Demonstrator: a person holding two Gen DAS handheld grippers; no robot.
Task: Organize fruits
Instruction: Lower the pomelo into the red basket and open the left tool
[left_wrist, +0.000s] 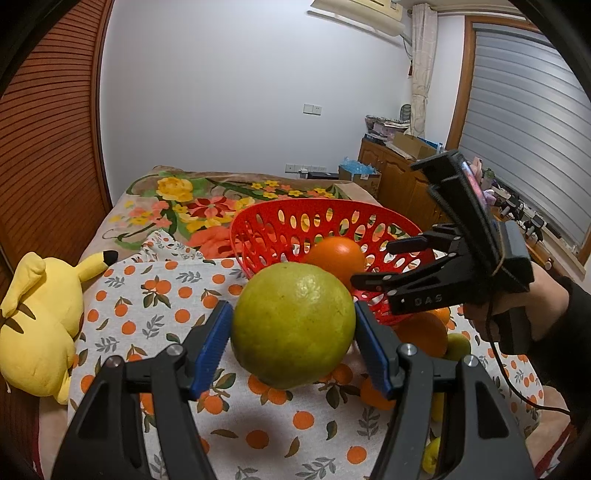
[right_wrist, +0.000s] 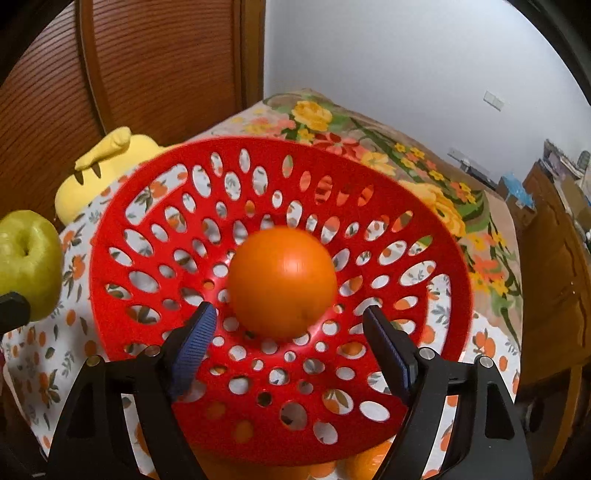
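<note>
Red perforated basket (right_wrist: 155, 206) on orange-print cloth (left_wrist: 155, 306), one blurred orange (right_wrist: 282, 282) inside. Left gripper (left_wrist: 293, 325) pinching big green citrus (left_wrist: 293, 325), held above cloth. Right gripper (right_wrist: 291, 336) spread over basket, empty. Loose oranges (left_wrist: 424, 332) by basket, partly hidden.

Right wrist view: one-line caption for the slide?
Right gripper with open jaws above an orange resting in the red perforated basket.

Black hand-held gripper (left_wrist: 291, 332), blue pads (left_wrist: 208, 343)
</note>
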